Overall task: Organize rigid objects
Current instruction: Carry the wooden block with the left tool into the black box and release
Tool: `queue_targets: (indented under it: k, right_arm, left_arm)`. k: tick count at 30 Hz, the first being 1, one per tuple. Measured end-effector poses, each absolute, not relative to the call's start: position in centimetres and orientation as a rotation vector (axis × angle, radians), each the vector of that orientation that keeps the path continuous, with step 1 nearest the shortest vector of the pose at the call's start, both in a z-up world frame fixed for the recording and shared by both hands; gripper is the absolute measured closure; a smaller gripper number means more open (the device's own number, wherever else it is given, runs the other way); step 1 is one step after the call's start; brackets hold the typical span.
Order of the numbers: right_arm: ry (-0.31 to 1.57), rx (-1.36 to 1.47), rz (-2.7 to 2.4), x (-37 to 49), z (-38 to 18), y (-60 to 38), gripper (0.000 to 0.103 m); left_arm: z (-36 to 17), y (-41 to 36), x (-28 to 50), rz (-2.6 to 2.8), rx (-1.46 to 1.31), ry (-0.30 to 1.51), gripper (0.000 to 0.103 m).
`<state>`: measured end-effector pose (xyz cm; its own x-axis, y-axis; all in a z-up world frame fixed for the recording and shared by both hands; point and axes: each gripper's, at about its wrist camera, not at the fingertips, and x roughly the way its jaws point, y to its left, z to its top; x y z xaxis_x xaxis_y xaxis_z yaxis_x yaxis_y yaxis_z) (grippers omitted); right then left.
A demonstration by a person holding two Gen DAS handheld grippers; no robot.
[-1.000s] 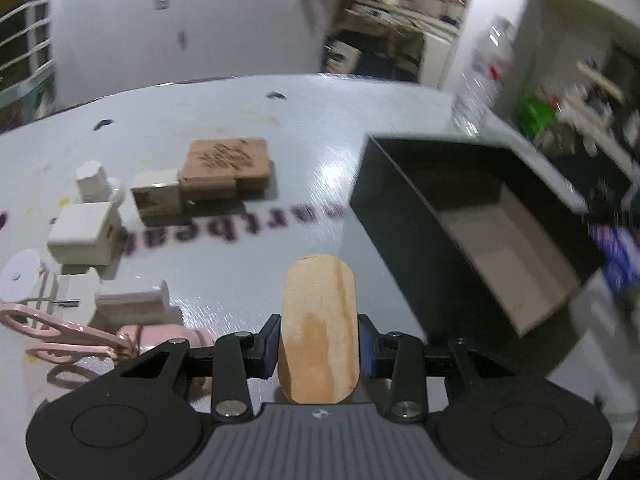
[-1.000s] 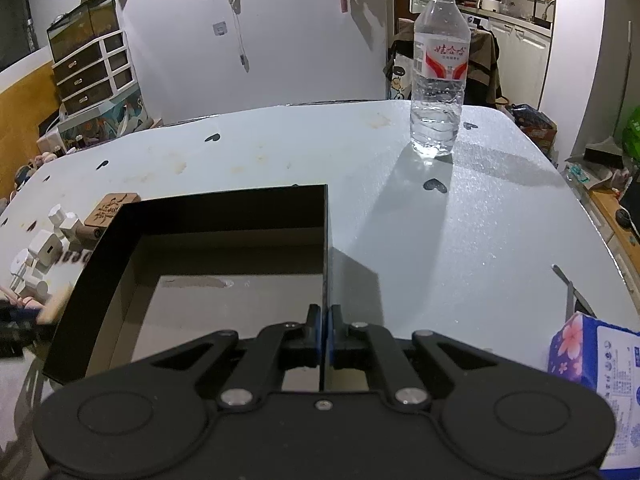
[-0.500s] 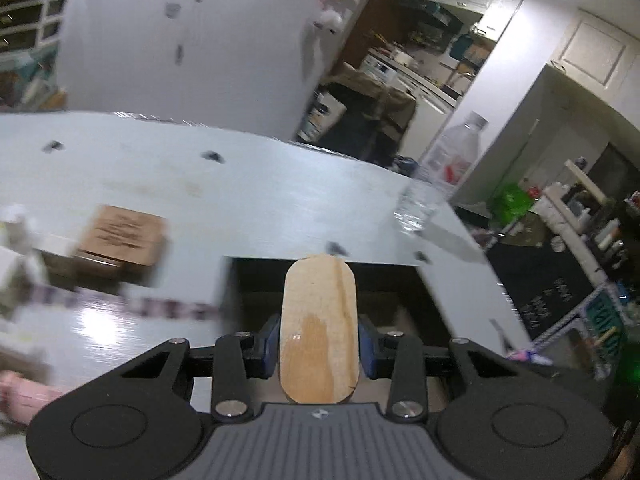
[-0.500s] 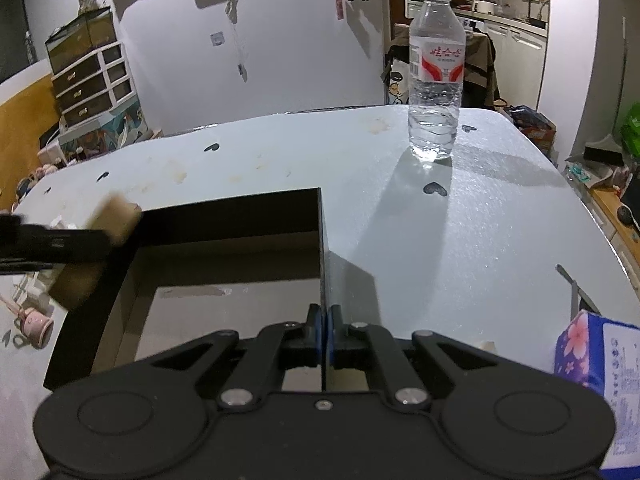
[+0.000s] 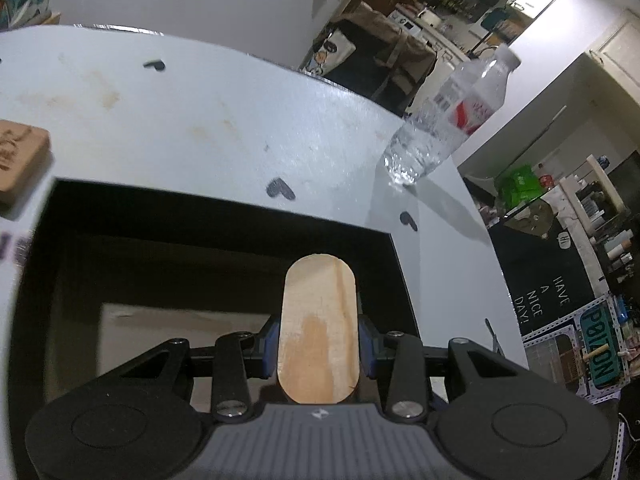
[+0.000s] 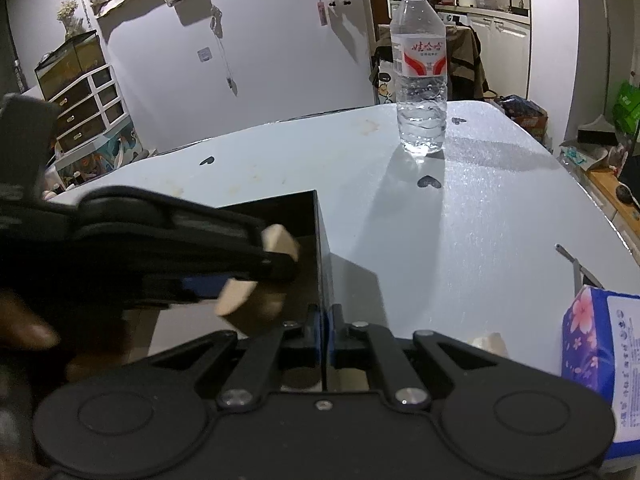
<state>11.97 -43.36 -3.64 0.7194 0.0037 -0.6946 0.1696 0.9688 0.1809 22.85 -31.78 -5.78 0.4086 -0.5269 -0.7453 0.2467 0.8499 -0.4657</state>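
Note:
My left gripper point(image 5: 319, 344) is shut on a light wooden block point(image 5: 319, 328) with rounded ends and holds it above the open black box point(image 5: 224, 216). In the right wrist view the left gripper point(image 6: 256, 272) and its wooden block point(image 6: 276, 240) hang over the inside of the black box point(image 6: 280, 204). My right gripper point(image 6: 326, 332) is shut on the right wall of that box, one finger on each side of it. A brown engraved wooden block point(image 5: 20, 160) lies on the table left of the box.
A clear water bottle point(image 6: 420, 76) stands on the white table point(image 6: 460, 220) beyond the box; it also shows in the left wrist view point(image 5: 444, 120). A blue floral tissue pack point(image 6: 600, 340) sits at the near right, with a thin metal tool point(image 6: 576, 264) behind it.
My left gripper has carried the wooden block rightward from the pile of blocks to a spot over the inside of the black box. The right gripper has kept its hold on the box wall.

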Motion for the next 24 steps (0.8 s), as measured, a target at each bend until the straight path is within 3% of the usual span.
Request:
queue_targets:
  k: [10, 15, 22, 24]
  right_arm:
    - [0.772, 0.248, -0.091, 12.1, -3.7, -43.4, 0.098]
    - [0.774, 0.252, -0.089, 12.0, -3.6, -43.5, 0.098]
    - [0.77, 0.261, -0.085, 11.9, -3.7, -43.6, 0.098]
    - [0.77, 0.267, -0.08, 11.9, -3.7, -43.7, 0.097]
  left_arm:
    - [-7.2, -33.2, 23.9, -0.481, -0.347, 1.091, 0.059]
    - [-6.3, -32.5, 23.7, -0.492, -0.345, 1.077, 0.039]
    - [-4.4, -31.6, 22.5, -0.531, -0.309, 1.049, 0.03]
    - [-3.7, -31.1, 21.9, -0.545, -0.292, 1.028, 0.021]
